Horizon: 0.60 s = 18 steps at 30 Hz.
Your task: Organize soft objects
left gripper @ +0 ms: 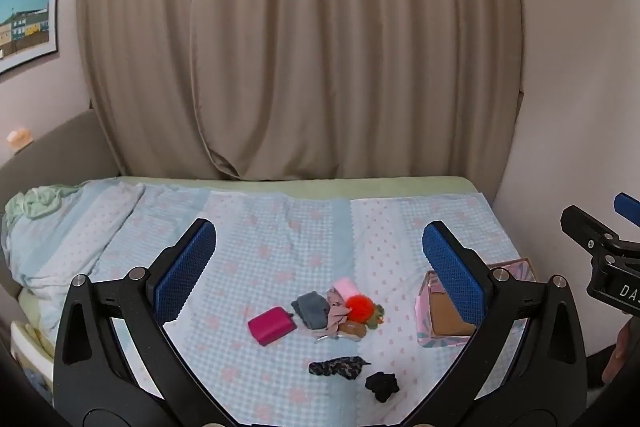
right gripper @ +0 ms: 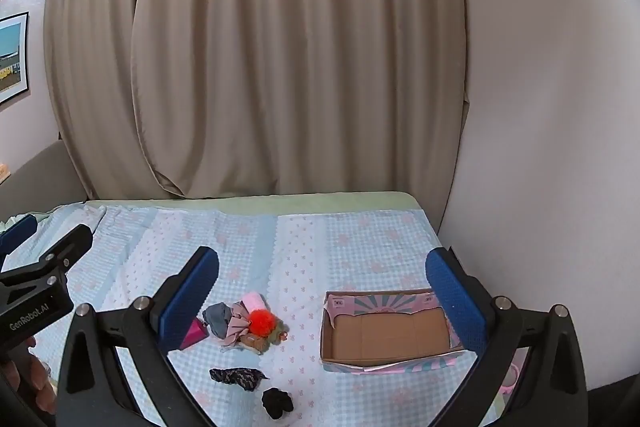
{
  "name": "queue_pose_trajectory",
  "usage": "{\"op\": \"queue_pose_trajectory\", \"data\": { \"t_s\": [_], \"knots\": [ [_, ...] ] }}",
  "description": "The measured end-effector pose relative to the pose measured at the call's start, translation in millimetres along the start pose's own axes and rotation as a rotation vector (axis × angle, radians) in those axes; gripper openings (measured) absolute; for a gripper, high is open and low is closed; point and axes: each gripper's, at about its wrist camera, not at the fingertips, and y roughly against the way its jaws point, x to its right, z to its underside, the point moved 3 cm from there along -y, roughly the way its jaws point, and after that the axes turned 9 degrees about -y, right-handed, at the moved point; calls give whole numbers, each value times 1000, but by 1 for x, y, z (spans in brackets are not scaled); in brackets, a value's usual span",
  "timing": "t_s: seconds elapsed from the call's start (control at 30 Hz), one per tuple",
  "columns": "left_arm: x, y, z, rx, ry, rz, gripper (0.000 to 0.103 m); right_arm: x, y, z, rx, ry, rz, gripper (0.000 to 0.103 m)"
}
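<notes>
While both tongs, left (left gripper: 320, 267) and right (right gripper: 322, 287), gape empty above bed (right gripper: 360, 235); sorting unstarted; next, judged: grasp orange pompom (right gripper: 262, 321) for empty box (right gripper: 384, 337).

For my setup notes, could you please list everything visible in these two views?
cardboard box: one, pink outside, brown inside, nothing in it, on the bed's right side
pouch: one, magenta, left of the pile
pile of soft items: one; grey, beige and pink cloths, brown pieces
pompom: one, orange-red, on the pile
patterned cloth: one, dark, in front of the pile
black cloth: one, nearest the camera
bedspread: one, pale blue check
curtain: one, beige, behind the bed
picture: one, left wall
left claw: open, holding nothing
right claw: open, holding nothing
</notes>
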Motion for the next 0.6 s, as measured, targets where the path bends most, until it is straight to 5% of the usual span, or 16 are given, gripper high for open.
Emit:
{"op": "queue_pose_trajectory", "data": {
  "t_s": [0.6],
  "knots": [
    [6, 1, -3, 3, 7, 8, 103, 0, 0, -2, 6, 9, 15, 103]
  ]
}}
